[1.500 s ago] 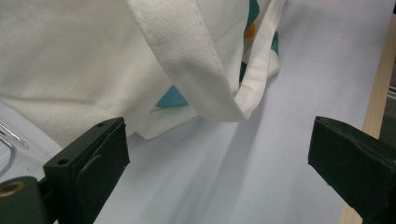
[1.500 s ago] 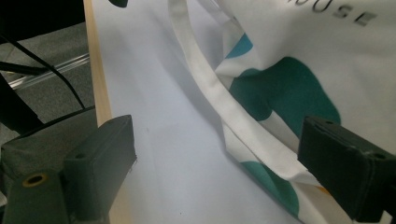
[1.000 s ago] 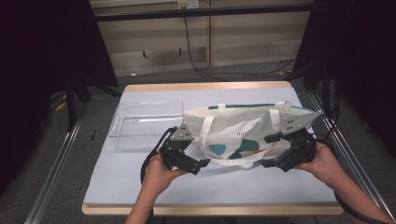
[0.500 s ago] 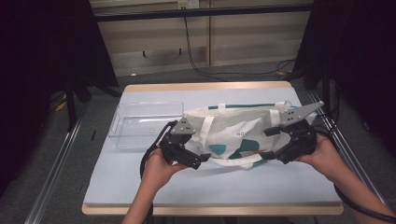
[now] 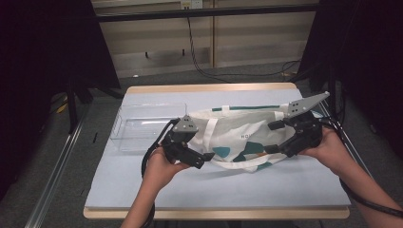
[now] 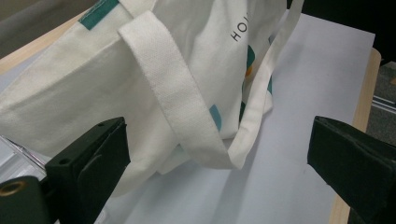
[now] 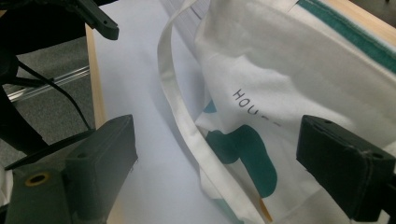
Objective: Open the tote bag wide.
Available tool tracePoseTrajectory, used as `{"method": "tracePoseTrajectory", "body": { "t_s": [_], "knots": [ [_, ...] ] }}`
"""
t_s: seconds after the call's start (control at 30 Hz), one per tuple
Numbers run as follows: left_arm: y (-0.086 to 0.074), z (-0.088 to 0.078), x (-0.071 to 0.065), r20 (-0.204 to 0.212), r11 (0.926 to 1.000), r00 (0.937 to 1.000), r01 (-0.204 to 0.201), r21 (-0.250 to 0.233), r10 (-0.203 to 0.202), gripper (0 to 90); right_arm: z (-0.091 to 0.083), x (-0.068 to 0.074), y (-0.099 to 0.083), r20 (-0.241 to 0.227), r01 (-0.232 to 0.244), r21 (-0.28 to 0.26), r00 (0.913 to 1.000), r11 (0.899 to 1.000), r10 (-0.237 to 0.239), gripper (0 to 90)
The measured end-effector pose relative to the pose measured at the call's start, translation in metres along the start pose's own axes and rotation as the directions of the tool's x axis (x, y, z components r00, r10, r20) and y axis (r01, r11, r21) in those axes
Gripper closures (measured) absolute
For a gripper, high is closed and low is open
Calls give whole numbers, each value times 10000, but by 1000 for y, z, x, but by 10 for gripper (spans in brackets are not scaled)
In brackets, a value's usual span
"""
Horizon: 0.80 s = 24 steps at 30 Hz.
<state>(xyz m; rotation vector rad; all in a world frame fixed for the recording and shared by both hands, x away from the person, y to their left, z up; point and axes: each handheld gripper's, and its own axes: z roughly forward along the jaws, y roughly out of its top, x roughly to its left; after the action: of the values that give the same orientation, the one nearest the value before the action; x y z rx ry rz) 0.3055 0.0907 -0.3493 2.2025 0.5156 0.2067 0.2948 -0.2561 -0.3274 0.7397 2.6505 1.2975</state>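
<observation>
high: above, forward-down | tool views: close (sharing tote bag (image 5: 247, 137))

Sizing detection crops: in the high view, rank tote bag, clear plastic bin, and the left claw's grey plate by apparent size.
1. tote bag, largest.
2. clear plastic bin, noticeably smaller than the bag; its near right corner is hidden behind the left claw.
3. grey plate, by far the smallest.
</observation>
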Motion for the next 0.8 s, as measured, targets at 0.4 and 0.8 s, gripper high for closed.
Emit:
{"method": "tracePoseTrajectory", "body": {
  "t_s": [0.4, 0.8],
  "knots": [
    [10, 1, 4, 31, 9999, 9999, -170, 22, 170, 61, 2, -11, 10, 51, -115, -8, 9999, 9999, 115, 114],
    [20, 8, 10, 161, 9998, 9997, -182, 28, 181, 62, 1, -21, 16, 111, -152, 46, 9998, 9999, 152, 114]
  ]
}}
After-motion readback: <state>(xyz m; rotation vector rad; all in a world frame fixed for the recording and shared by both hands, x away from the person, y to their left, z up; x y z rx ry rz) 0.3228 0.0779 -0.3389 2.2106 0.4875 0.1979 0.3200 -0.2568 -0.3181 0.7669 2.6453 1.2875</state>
